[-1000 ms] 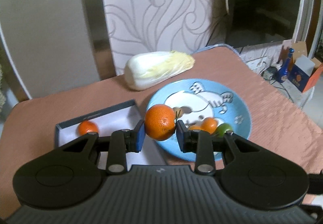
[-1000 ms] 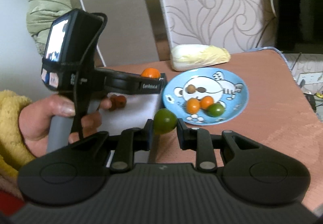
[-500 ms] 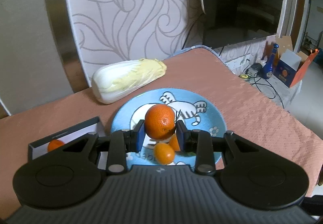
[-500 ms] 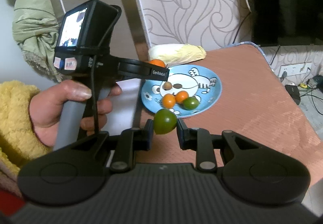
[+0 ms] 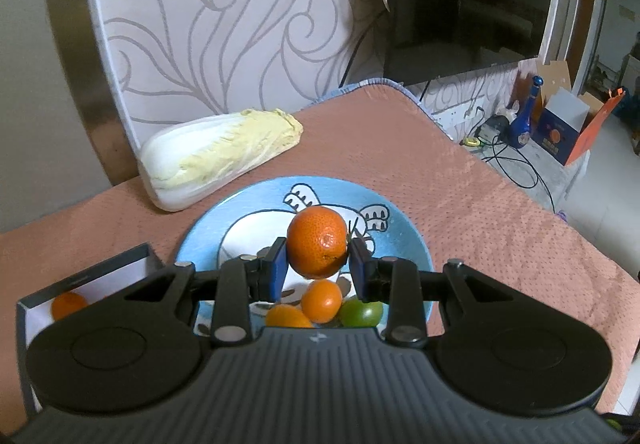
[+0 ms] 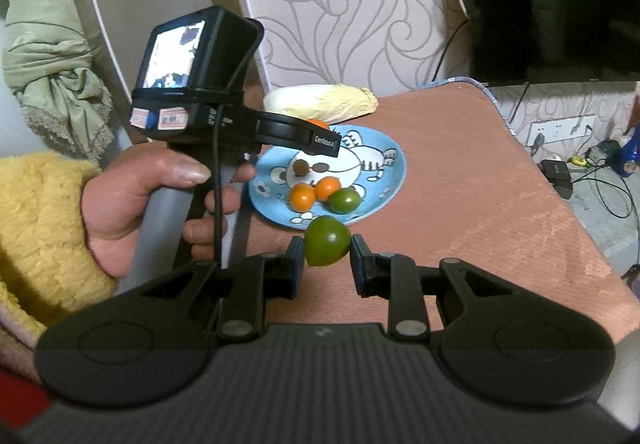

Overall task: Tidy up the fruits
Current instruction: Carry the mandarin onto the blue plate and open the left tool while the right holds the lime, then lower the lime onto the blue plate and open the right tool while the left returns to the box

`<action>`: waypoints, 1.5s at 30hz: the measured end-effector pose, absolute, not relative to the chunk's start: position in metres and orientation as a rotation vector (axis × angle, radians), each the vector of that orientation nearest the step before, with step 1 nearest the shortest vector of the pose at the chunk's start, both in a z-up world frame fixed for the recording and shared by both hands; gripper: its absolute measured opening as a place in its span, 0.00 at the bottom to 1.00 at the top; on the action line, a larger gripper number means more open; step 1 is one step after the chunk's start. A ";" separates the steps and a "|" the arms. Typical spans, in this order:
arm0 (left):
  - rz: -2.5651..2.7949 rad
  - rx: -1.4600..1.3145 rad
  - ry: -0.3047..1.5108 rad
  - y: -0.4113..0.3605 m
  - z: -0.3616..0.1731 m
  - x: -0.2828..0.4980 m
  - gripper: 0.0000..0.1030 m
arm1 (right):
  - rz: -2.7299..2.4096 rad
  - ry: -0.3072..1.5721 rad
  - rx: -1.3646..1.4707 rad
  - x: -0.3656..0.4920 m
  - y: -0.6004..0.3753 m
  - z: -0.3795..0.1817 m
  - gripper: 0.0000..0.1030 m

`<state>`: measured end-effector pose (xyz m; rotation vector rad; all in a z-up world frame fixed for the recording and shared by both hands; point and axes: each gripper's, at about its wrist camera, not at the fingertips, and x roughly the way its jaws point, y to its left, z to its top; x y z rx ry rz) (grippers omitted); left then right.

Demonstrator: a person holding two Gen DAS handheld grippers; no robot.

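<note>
Fruits, left-wrist view, left to right: one small orange (image 5: 69,304) in the white-lined box (image 5: 86,274) at lower left; cabbage (image 5: 218,156) at upper left of centre, lying on the brown cloth (image 5: 460,204) with its long axis running lower left to upper right, leafy end to the right, just beyond the blue plate (image 5: 404,236). Low in frame on the plate, partly hidden by the gripper body: two small orange fruits (image 5: 321,300) touching, a green fruit (image 5: 362,312) just right of them.

Left gripper (image 5: 318,268): narrowly spread, pads pinching a large mandarin (image 5: 317,241) above the plate centre, blocking the view of the plate's pattern.

Right-wrist view: left hand (image 6: 132,204) grips the other tool's handle at left, its body overlapping the plate's left rim. Right gripper (image 6: 327,258) at lower centre pinches a green tomato (image 6: 327,246) above the cloth, near the plate's nearer edge.
</note>
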<state>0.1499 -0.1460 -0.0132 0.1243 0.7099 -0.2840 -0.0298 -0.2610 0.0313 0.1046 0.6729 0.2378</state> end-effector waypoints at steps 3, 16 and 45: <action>-0.287 0.139 0.712 -0.153 -0.020 0.158 0.37 | 0.218 0.679 0.106 -0.030 -0.264 0.031 0.27; -0.297 0.167 0.725 -0.170 -0.039 0.175 0.37 | 0.161 0.685 0.107 -0.038 -0.271 0.030 0.27; -0.313 0.114 0.619 -0.149 0.016 0.115 0.61 | 0.263 0.687 0.123 -0.014 -0.261 0.024 0.27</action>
